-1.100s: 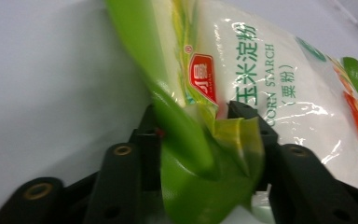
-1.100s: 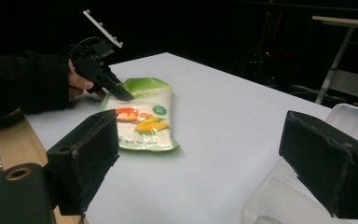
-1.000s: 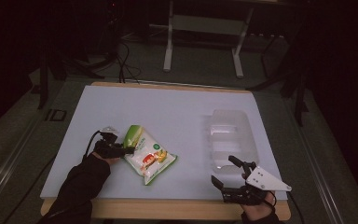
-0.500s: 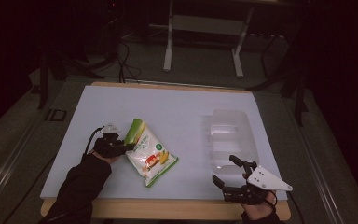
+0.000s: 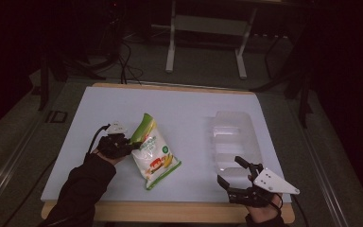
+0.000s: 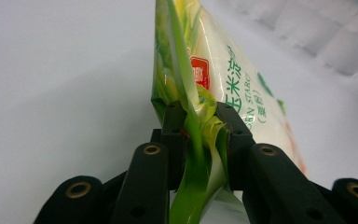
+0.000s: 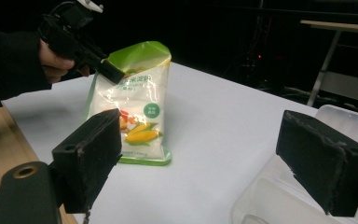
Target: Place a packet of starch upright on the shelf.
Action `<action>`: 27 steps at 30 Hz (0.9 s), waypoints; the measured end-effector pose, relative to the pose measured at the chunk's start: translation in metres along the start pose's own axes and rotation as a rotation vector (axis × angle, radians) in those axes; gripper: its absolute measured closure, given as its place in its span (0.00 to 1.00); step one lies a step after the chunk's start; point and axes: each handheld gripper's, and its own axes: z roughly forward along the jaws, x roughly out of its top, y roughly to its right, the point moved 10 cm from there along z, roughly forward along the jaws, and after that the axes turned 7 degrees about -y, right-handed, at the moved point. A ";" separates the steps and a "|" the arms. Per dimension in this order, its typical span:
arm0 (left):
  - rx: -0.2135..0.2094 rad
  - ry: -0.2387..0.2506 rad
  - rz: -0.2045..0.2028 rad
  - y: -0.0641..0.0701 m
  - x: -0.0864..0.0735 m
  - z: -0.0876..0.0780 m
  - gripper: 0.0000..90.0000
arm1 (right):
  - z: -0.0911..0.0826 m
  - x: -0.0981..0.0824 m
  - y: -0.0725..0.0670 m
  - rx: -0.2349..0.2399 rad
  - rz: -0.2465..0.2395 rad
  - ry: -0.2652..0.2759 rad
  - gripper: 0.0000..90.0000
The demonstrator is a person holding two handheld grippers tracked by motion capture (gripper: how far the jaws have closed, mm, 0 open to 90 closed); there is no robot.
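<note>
A white and green bag of corn starch point(image 5: 153, 151) with corn pictured on it stands tilted on the white table point(image 5: 184, 104). Its lower edge seems to rest on the table. My left gripper point(image 5: 133, 142) is shut on the bag's green top edge. Its jaws have just been closing, and in the left gripper view point(image 6: 200, 116) the folded green seal is pinched between both pads. From the right gripper view, the bag point(image 7: 140, 102) hangs upright under the left gripper point(image 7: 109, 70). My right gripper point(image 5: 231, 171) stands open and holds nothing, at the near right by a clear plastic container point(image 5: 234, 137).
The clear container point(image 7: 261, 200) lies just beyond my right gripper point(image 7: 214, 154), close to the table's right edge. The wooden front edge point(image 5: 170, 212) runs along the near side. Dark floor, cables and a metal stand point(image 5: 208, 28) lie beyond the table.
My left gripper has risen and lifted the bag's top, so the bag has gone from lying flat to standing tilted. The right gripper has stayed in place.
</note>
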 end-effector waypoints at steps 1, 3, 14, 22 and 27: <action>0.000 0.003 0.002 0.002 0.001 -0.001 0.85 | 0.000 0.000 0.000 0.000 0.000 -0.002 0.16; 0.004 0.007 0.017 0.005 0.004 -0.002 0.86 | 0.000 0.000 -0.001 -0.001 -0.004 -0.002 0.16; -0.007 0.045 0.117 0.035 0.021 -0.015 0.87 | -0.001 0.001 0.001 -0.008 -0.001 0.005 0.16; -0.023 0.085 0.188 0.059 0.035 -0.027 0.88 | -0.001 0.001 0.001 -0.004 0.000 0.003 0.17; -0.033 0.108 0.233 0.069 0.041 -0.033 0.89 | -0.002 0.002 0.000 0.005 0.001 0.005 0.20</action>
